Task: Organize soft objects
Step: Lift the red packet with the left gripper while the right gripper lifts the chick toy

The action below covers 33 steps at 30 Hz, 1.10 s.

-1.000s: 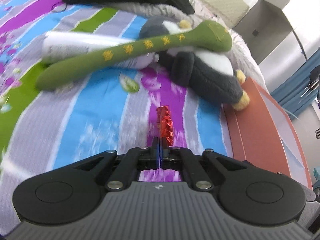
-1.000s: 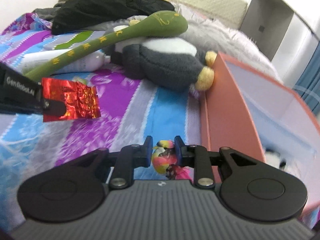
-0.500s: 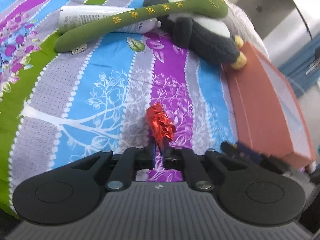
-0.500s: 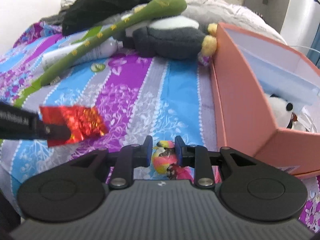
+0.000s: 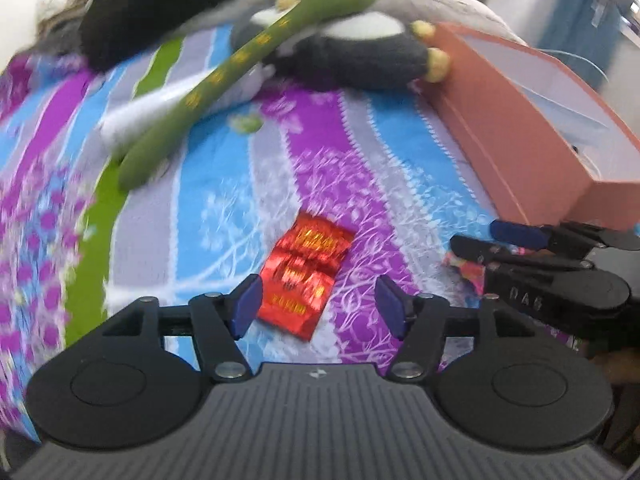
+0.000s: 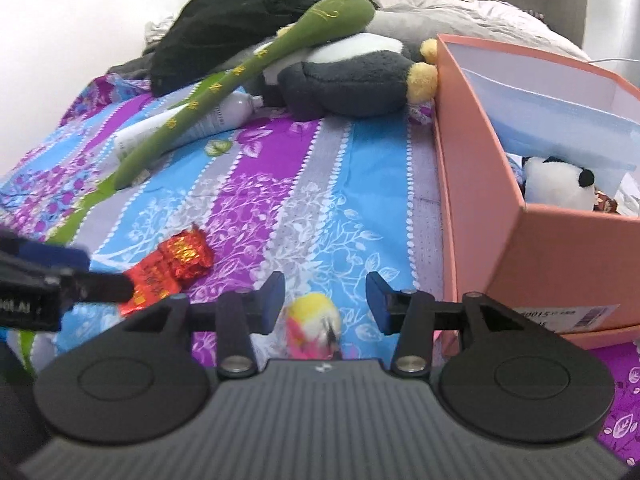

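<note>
A red foil packet [image 5: 308, 272] [image 6: 172, 268] lies loose on the striped bedspread [image 5: 224, 184]. My left gripper [image 5: 319, 306] hangs over its near end, jaws opening, and neither pad touches it. My right gripper [image 6: 326, 300] is also opening. A small yellow-and-pink soft toy [image 6: 314, 328] sits blurred between its jaws, with a gap on each side. In the left wrist view the right gripper [image 5: 492, 240] reaches in from the right, and the colourful toy [image 5: 466, 268] shows under it. The left gripper's fingers [image 6: 96, 280] come in from the left edge of the right wrist view.
An open orange box [image 6: 480, 200] [image 5: 520, 132] stands to the right, with a panda plush [image 6: 556, 184] inside. At the back lie a grey penguin plush [image 6: 344, 80], a long green plush [image 6: 240, 72], a white bottle [image 6: 208, 120] and black clothing [image 6: 240, 20].
The left jaws were shut on the red packet and have let go; it now lies flat on the bedspread. The right jaws have parted from the colourful toy. Both grippers have shifted.
</note>
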{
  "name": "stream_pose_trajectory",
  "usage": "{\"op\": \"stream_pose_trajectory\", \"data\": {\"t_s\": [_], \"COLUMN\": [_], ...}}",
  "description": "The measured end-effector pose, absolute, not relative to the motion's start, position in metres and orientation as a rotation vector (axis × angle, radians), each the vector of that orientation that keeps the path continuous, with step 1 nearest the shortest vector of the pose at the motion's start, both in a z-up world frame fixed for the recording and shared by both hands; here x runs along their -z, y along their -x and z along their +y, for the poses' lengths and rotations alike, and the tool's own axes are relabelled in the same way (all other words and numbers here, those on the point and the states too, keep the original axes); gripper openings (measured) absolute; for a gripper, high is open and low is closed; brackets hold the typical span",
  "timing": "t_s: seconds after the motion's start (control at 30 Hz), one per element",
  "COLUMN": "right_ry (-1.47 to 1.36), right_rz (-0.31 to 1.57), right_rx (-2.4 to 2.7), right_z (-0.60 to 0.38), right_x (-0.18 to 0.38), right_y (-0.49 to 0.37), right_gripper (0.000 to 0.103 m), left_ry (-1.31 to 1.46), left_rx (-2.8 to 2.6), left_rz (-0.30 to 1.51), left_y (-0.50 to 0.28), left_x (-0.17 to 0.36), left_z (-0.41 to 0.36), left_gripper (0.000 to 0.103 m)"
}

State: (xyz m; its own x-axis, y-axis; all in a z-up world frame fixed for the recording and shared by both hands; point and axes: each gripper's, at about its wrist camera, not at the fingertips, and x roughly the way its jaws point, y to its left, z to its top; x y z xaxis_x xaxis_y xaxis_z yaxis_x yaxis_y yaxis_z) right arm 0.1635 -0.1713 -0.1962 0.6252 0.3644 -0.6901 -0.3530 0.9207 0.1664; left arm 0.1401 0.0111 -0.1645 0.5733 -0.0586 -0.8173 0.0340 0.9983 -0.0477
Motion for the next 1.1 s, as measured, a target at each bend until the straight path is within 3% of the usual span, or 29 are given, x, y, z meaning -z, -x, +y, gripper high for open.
{"op": "stream_pose_trajectory", "data": {"t_s": [0.37, 0.53, 0.57, 0.83, 1.1], "right_ry": [-0.003, 0.013, 0.021, 0.018, 0.024], "right_rz": [0.814, 0.809, 0.807, 0.802, 0.829], "right_rx": [-0.464, -0.472, -0.468, -0.436, -0.408], "right_z": [-0.172, -0.171, -0.170, -0.174, -0.170], "right_x": [0.210, 0.217, 0.218, 0.218, 0.218], "right_y": [-0.149, -0.152, -0.152, -0.154, -0.158], "right_gripper": [0.046, 0.039, 0.033, 0.033, 0.033], "left_ry": [-0.036, -0.045, -0.048, -0.046, 0.003], "left_rx": [0.057, 0.061, 0.062, 0.068, 0.059], "left_rz": [0.997, 1.033, 1.036, 1.035, 1.053], "left_y": [-0.186, -0.200, -0.202, -0.209, -0.210], "left_x": [0.188, 0.206, 0.209, 0.222, 0.223], "left_z": [0.011, 0.013, 0.013, 0.013, 0.019], "left_gripper": [0.074, 0.074, 0.074, 0.074, 0.065]}}
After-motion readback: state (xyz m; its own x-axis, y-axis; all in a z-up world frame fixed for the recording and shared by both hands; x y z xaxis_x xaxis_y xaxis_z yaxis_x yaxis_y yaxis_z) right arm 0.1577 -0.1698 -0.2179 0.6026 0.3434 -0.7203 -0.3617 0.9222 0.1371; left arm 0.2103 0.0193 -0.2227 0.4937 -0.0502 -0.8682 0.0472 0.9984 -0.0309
